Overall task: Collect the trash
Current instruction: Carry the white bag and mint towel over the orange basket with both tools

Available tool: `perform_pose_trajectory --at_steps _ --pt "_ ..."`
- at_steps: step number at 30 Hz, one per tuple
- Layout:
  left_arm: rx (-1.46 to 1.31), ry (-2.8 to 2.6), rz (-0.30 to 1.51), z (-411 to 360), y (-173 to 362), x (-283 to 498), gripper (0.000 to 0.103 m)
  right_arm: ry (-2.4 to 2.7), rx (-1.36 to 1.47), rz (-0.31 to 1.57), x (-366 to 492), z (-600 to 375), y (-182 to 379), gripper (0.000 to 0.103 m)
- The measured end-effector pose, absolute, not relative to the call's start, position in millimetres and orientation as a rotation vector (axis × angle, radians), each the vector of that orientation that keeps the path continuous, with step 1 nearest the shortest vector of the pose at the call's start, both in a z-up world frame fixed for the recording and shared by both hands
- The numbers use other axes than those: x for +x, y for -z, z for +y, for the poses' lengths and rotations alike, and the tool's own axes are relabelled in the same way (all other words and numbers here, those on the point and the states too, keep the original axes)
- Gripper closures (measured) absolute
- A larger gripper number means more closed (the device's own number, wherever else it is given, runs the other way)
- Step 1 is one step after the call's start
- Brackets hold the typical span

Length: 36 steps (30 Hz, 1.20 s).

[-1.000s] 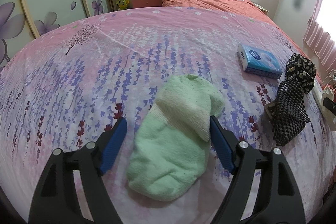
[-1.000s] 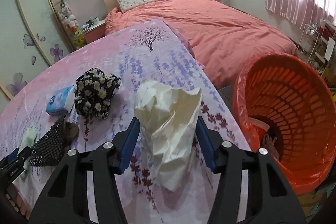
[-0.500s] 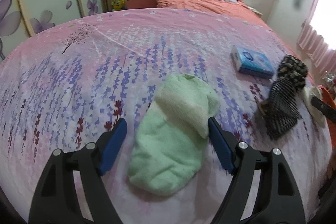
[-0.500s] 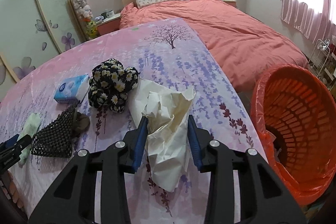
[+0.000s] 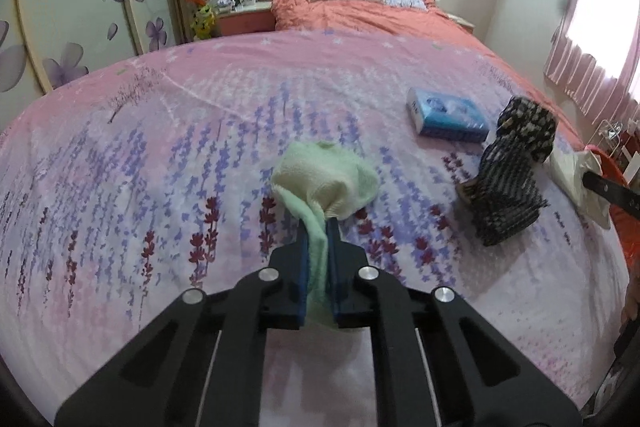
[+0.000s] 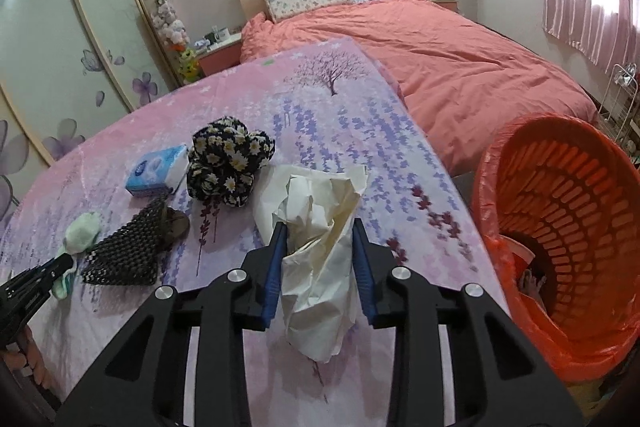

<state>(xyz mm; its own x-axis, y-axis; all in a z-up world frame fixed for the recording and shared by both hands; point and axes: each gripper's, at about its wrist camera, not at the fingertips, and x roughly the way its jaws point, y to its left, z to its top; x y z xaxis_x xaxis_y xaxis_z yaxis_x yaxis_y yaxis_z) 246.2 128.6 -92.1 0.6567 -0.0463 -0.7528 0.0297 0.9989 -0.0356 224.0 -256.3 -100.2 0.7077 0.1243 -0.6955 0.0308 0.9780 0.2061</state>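
Looking along our left hand-held gripper (image 5: 318,247), we see its blue pads clenched on the near end of a pale green fleecy cloth (image 5: 328,183), whose bunched far part rests on the pink lavender-print bedspread (image 5: 180,155). A blue tissue pack (image 5: 446,117) and a black netted pouch (image 5: 506,195) lie to the right.

Through the right wrist camera, our right hand-held gripper (image 6: 320,251) grasps a crumpled cream paper sheet (image 6: 320,255) lying on the bedspread; a black daisy-print fabric bundle (image 6: 228,161) sits just beyond it to the left, and an orange slatted plastic basket (image 6: 568,227) stands right.
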Motion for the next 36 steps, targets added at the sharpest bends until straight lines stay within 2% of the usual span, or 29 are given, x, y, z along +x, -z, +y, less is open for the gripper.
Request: perform_pose_trajectory --at_steps 12,21,36 --pt "-0.024 0.111 0.679 86 14 219 0.094 -0.020 0.229 0.633 175 -288 57 0.071" --pt "-0.026 0.289 0.599 3 -28 209 0.094 0.050 0.220 0.514 140 -324 27 0.071" --pt "-0.002 0.609 0.597 -171 -26 214 0.094 0.215 0.285 0.438 129 -411 31 0.071"
